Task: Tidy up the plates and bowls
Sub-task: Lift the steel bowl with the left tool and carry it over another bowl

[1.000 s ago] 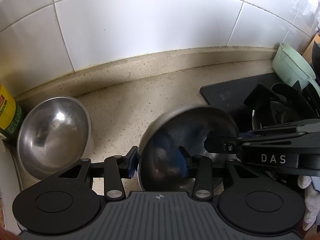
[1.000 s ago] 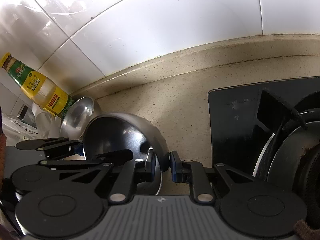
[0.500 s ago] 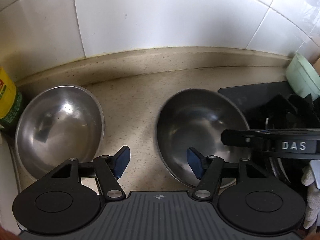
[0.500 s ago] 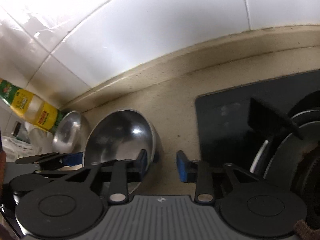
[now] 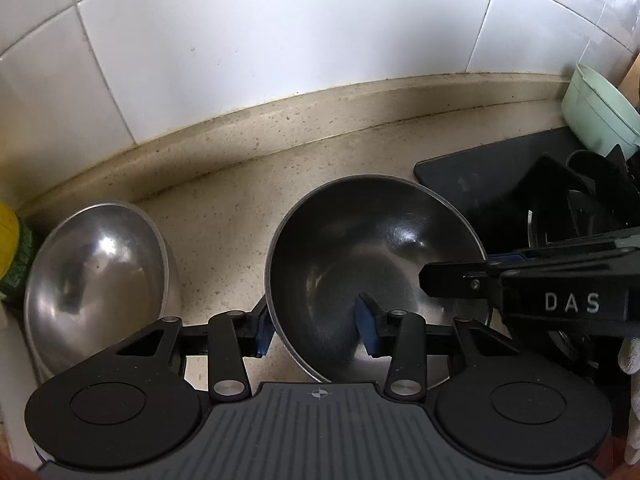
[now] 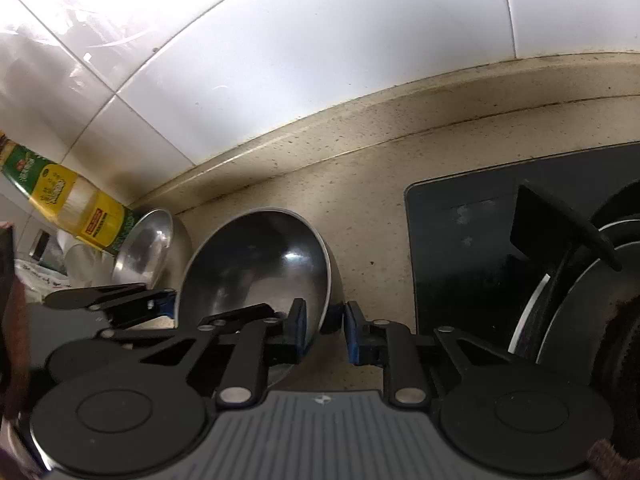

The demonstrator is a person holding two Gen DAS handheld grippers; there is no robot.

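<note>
White glossy wall tiles [image 5: 280, 60] ran behind, grey grout lines between, strong glare at upper left in right wrist view. Speckled beige stone desk [image 5: 224, 216] met wall at raised curved lip [image 6: 400, 120], dark grime along joint. Black glass hob [image 6: 460, 240] sat on desk at right, its corner rounded. Light bright on tiles, dimmer over desk.

counter [image 5: 224, 208]: speckled beige | on it: two steel bowls [image 5: 96, 272], [image 5: 372, 256], black hob [image 5: 480, 184]
</note>
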